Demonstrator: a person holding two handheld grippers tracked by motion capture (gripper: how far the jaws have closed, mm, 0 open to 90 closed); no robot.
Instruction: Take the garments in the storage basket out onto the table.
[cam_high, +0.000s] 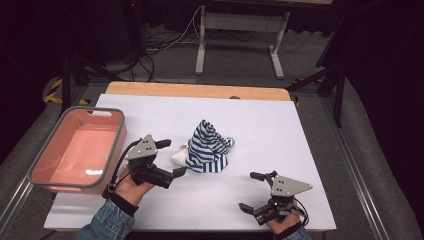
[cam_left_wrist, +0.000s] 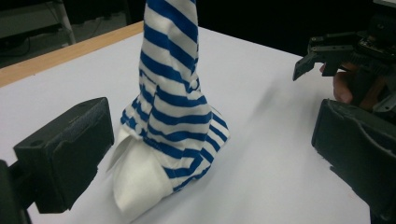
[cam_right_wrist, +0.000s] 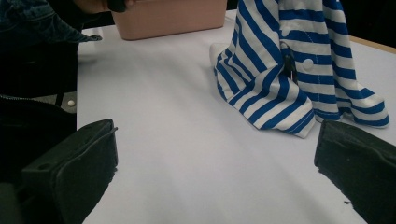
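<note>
Two hand-held grippers were in my hands, and both had their jaws spread apart with nothing between them. My left hand-held gripper (cam_high: 171, 157) sat just beside the blue-and-white striped cloth garment (cam_high: 209, 147), which lay bunched in a peaked heap near the middle of the white worktop (cam_high: 260, 130). My right hand-held gripper (cam_high: 250, 191) rested lower on the worktop, apart from the heap and nearer to my edge.

In the left gripper view the striped garment (cam_left_wrist: 175, 102) rose in a loose cone between my jaws, with a plain white fold (cam_left_wrist: 140, 182) of fabric tucked at its base. In the right gripper view I saw small white buttons along one edge and a doubled hem (cam_right_wrist: 289, 119) lying flat on the worktop.

I judged the garment to be light, soft and limp; it would sag and unfold from whichever point I pinched, and it would not break. A thin single layer might slip out of the jaws, so I reckoned the thicker spots were the better hold: the folded white corner for the left jaws, the stitched hem for the right. A salmon-pink plastic bin with a grey rim (cam_high: 37, 165) stood at the left edge of the worktop, well apart from the garment.
</note>
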